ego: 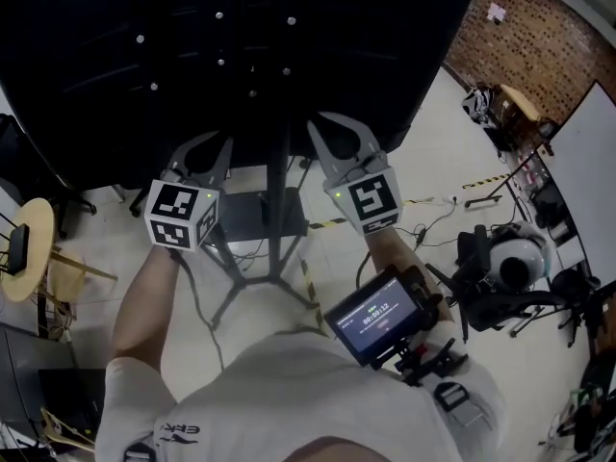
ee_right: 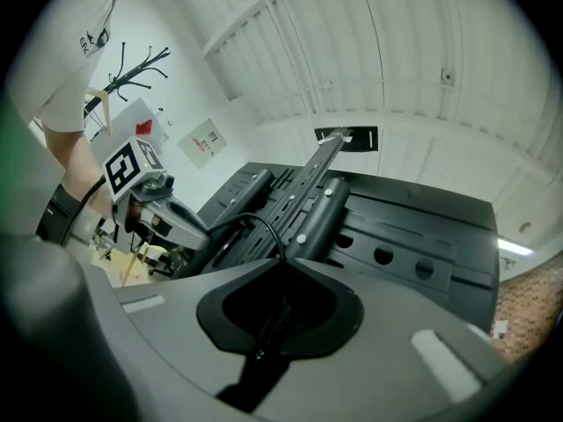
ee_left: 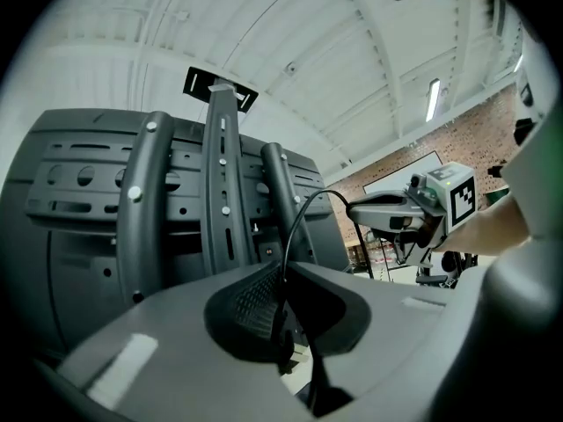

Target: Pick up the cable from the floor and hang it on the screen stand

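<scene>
A thin black cable runs in a short arc between my two grippers, up behind the back of the big black screen. My left gripper is shut on one part of it. My right gripper is shut on another part. In the head view, the left gripper and right gripper point up at either side of the stand's pole. The stand's slotted upright bracket rises just beyond the cable. Each gripper shows in the other's view, the right one and the left one.
The stand's legs spread over the floor below my hands. A round wooden table stands at the left. Chairs and gear with a white helmet crowd the right, near striped floor tape. A small monitor hangs at the person's waist.
</scene>
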